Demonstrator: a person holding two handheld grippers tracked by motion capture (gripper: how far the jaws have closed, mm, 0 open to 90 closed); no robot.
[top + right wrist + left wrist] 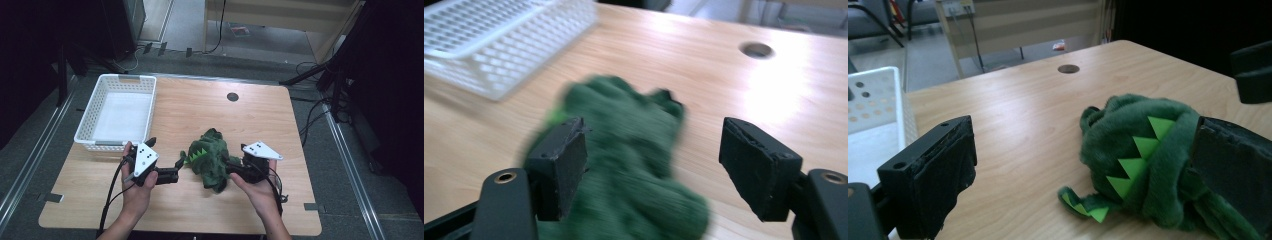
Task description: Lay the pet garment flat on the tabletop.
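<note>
Both grippers, left [176,167] and right [231,169], stand spread beside our green plush toy [209,157]; nothing gripped, white basket [86,135] awaits far left.

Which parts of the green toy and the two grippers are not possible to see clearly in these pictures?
- Green plush toy: blurred in the right gripper view, details lost.
- Toy's underside: hidden against the table in the high view.
- Left gripper: its right jaw is cut off by the frame edge in the left gripper view.
</note>
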